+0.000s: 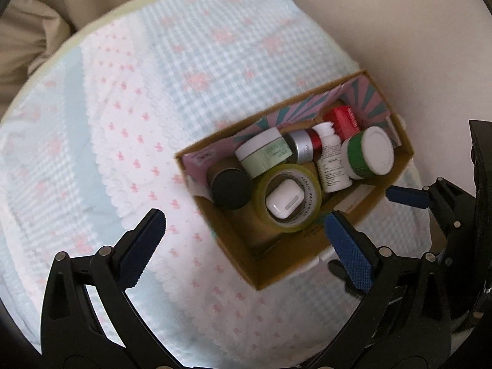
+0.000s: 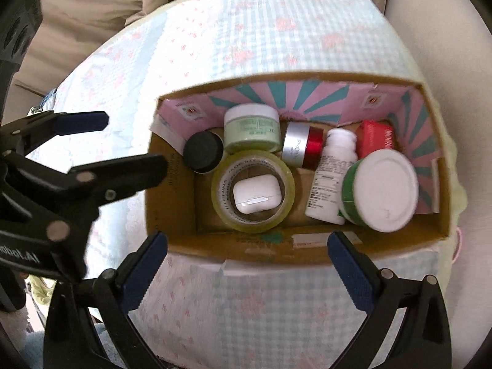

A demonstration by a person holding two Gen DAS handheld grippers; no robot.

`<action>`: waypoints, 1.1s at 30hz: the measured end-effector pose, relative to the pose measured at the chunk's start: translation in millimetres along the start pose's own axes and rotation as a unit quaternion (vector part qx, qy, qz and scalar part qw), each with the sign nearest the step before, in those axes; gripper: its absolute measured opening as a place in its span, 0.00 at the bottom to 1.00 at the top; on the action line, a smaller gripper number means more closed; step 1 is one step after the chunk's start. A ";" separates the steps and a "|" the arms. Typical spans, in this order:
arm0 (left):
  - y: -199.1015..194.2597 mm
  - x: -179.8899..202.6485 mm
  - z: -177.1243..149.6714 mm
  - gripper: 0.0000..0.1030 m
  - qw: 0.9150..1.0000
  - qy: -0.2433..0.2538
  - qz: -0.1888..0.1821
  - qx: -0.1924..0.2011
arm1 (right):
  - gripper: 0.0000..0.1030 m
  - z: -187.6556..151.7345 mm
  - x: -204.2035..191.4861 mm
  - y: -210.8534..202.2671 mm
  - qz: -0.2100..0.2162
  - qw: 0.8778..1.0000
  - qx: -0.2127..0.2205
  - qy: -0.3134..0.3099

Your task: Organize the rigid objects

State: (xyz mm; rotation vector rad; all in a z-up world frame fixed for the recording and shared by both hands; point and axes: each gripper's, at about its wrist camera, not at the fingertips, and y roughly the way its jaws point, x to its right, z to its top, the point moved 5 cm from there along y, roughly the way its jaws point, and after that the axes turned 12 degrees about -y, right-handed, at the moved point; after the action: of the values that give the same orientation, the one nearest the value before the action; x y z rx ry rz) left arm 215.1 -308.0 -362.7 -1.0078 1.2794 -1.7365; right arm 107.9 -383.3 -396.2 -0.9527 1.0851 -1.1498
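Checked blue-and-white cloth (image 1: 172, 70) with pink bows covers the round table, and near its edge stands the cardboard box (image 2: 310, 253), which serves as the landmark. Inside the box, all the rigid things sit together: a roll of clear tape (image 2: 220, 207) lies flat with a white earbud case (image 2: 256, 193) in its hole. Right of the roll leans a green jar with a white lid (image 2: 384, 189), and beside it a white bottle (image 2: 327, 184). Behind the roll are a pale green jar (image 2: 252, 129), a silver and red jar (image 2: 299, 147), a red item (image 2: 376, 136) in the far right corner, and a black-capped tube (image 2: 203, 150) on the left.

Only the right wrist view looks straight into the box and shows the pink and teal lining of its far wall; only the left wrist view shows the wide bare cloth left of the box.

Both tools are released, jaws fully spread, holding nothing. The left tool (image 1: 243, 243) hangs over the box's near left corner; the right tool (image 2: 247, 269) hangs above its near wall, touching nothing.
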 end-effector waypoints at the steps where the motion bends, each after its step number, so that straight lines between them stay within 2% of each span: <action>1: -11.1 -3.7 -2.3 1.00 1.000 -0.003 0.000 0.010 | 1.00 -0.3 -2.7 -4.4 -0.003 1.000 0.003 0.000; 6: -70.8 -30.2 -15.5 1.00 0.998 -0.033 -0.006 0.056 | 1.00 -2.7 -24.8 -48.0 -0.023 0.999 0.030 -0.007; 11: -155.5 -66.2 -34.5 1.00 0.989 -0.073 0.003 0.132 | 1.00 5.9 -59.1 -108.4 -0.046 0.996 0.072 -0.019; 16: -253.0 -102.2 -67.3 1.00 0.966 -0.110 0.034 0.231 | 1.00 17.5 -98.3 -169.7 -0.063 0.990 0.127 -0.026; 18: -284.1 -112.2 -82.5 1.00 0.957 -0.116 0.042 0.264 | 1.00 20.9 -118.2 -199.3 -0.087 0.983 0.156 -0.036; 22: -333.8 -126.0 -114.0 1.00 0.940 -0.127 0.051 0.312 | 1.00 21.9 -154.3 -243.6 -0.108 0.972 0.202 -0.050; 25: -359.3 -136.4 -138.1 1.00 0.929 -0.138 0.066 0.336 | 1.00 17.5 -183.8 -268.5 -0.132 0.961 0.234 -0.062; 28: -373.8 -147.2 -163.5 1.00 0.920 -0.154 0.077 0.352 | 1.00 12.3 -201.4 -279.2 -0.131 0.957 0.253 -0.059; 33: -382.5 -160.0 -186.8 1.00 0.912 -0.161 0.098 0.365 | 1.00 1.4 -219.5 -285.5 -0.144 0.950 0.270 -0.063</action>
State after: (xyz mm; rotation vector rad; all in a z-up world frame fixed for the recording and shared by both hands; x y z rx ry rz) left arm 70.4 -6.5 -54.5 -0.6484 0.4281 -1.6041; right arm 33.6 -214.9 -86.6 -0.7443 0.4889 -1.5022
